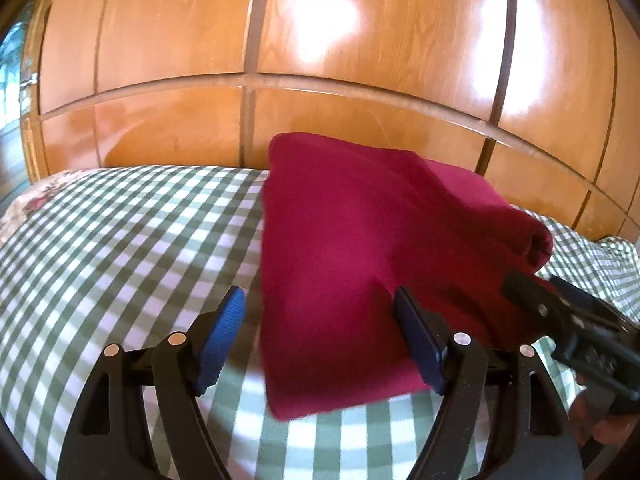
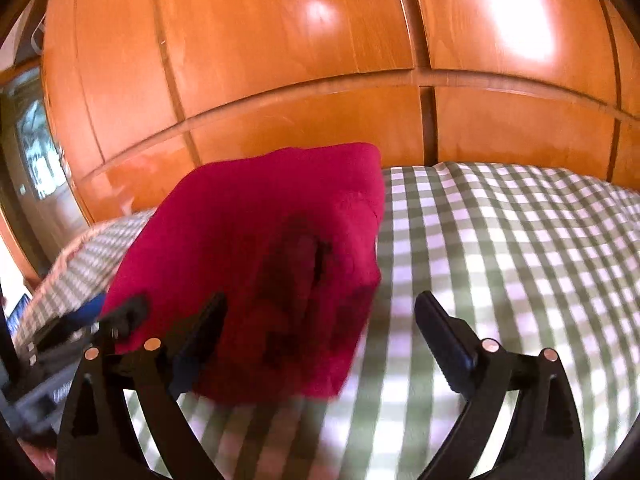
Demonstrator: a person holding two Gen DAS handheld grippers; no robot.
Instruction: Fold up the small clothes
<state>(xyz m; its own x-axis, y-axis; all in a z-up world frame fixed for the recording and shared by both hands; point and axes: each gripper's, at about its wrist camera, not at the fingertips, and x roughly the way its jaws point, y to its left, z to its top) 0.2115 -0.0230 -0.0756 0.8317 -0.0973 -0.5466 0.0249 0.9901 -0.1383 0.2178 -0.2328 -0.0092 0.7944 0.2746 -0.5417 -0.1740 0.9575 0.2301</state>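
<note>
Crimson folded fleece garment (image 1: 360, 264) lies in a thick rectangular bundle on the green-and-white checked bed cover (image 1: 120, 248), its far edge close to the glossy orange wooden panelled wardrobe (image 1: 320, 40) that rises behind the bed. In the right wrist view the same garment (image 2: 260, 264) looks smeared, with dark patches on its near face that may be shadow or a print; I cannot tell which.

The left hand-held gripper (image 1: 320, 340) sits at the garment's near left corner with its 2 jaws spread wide. One blue ribbed pad (image 1: 224, 332) stands over bare checked cover, clear of the cloth, while the other finger rests against or just above the red fabric, not pinching it. The right hand-held gripper (image 2: 320, 340) is likewise released, its jaws spread wide: one finger (image 2: 200, 332) overlaps the garment's near edge and the other (image 2: 444, 340) hovers over the checked cover, apart from the cloth. Nothing is clamped by either.

Each gripper shows in the other's view at the frame edge, near the bundle's side.
</note>
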